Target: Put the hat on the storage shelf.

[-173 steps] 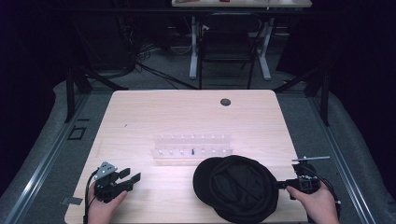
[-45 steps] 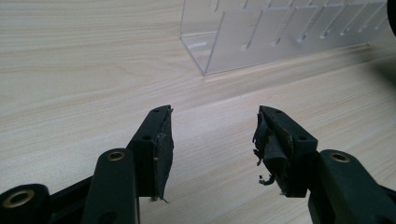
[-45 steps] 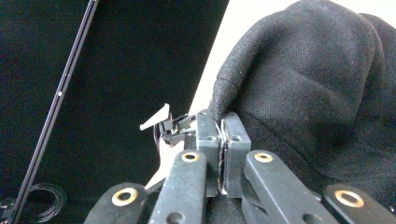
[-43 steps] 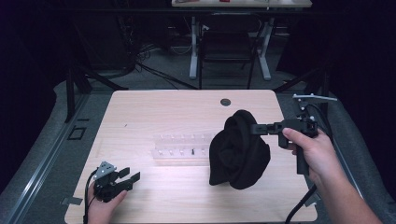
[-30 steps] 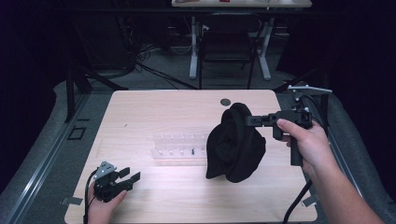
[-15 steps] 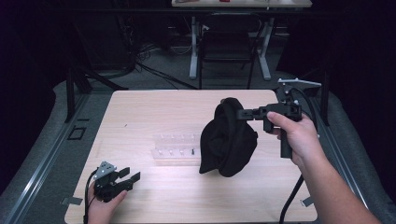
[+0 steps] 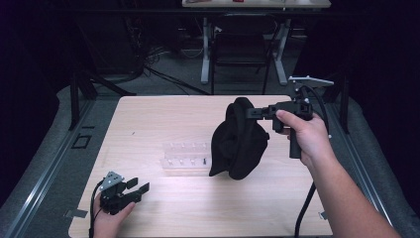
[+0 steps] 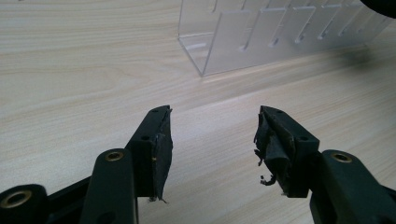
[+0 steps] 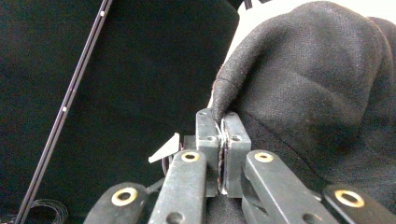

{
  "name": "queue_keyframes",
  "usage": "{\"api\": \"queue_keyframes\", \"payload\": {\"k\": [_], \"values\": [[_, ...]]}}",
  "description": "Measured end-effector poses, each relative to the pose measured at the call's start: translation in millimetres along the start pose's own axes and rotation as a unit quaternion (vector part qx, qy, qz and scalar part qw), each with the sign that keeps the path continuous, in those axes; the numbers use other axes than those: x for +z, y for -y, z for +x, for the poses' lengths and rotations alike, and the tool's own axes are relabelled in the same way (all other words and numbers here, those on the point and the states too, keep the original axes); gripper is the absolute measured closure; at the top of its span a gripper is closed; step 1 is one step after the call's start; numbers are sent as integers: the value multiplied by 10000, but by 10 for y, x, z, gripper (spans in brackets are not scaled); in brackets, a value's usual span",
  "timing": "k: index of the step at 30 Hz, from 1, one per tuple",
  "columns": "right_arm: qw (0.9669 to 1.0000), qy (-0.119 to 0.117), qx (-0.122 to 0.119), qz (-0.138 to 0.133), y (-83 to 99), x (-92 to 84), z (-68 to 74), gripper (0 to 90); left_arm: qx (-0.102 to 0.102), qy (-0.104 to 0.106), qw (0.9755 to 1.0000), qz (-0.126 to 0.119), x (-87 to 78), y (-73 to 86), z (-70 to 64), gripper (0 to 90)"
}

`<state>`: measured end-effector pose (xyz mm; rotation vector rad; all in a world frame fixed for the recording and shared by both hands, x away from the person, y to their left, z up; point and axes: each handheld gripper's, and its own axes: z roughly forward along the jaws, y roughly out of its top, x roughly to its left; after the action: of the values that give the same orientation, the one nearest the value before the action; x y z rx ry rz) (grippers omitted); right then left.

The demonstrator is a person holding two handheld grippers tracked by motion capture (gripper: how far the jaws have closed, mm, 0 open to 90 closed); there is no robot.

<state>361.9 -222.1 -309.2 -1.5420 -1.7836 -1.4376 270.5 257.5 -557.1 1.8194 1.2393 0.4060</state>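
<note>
my right gripper (image 7: pixel 251 113) is pinched tight on the edge of the black hat (image 7: pixel 238 141), the jaws closed flat together with a fold of its cloth caught between them. in the right gripper view the hat (image 9: pixel 322 88) bulges up and to the right of my fingertips, its rim running straight down into the pinch. the hat hangs below and left of the jaws, clear of the table (image 7: pixel 148 119), its lower edge over the wood just right of the clear plastic rack (image 7: pixel 185 157). my left gripper (image 7: pixel 141 189) rests low on the table near the front edge, jaws spread wide with nothing between them. in the left gripper view the rack (image 8: pixel 271 37) stands ahead of those open fingertips, well apart.
</note>
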Motion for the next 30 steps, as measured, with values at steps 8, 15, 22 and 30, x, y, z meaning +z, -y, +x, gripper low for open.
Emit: {"api": "queue_keyframes", "payload": {"k": [8, 15, 22, 30], "values": [[9999, -86, 48, -53, -77, 136, -9, 883, 0, 8, 10000, 8, 22, 1, -1, 455], [10000, -45, 46, -20, -176, 253, -45, 884, -26, 11, 10000, -19, 19, 0, 7, 455], [10000, -39, 65, -30, -207, 309, -90, 883, -31, 15, 10000, -35, 12, -3, 13, 455], [10000, 0, 89, -18, -233, 391, -96, 883, -21, 67, 9999, -73, 22, -19, -27, 463]]}}
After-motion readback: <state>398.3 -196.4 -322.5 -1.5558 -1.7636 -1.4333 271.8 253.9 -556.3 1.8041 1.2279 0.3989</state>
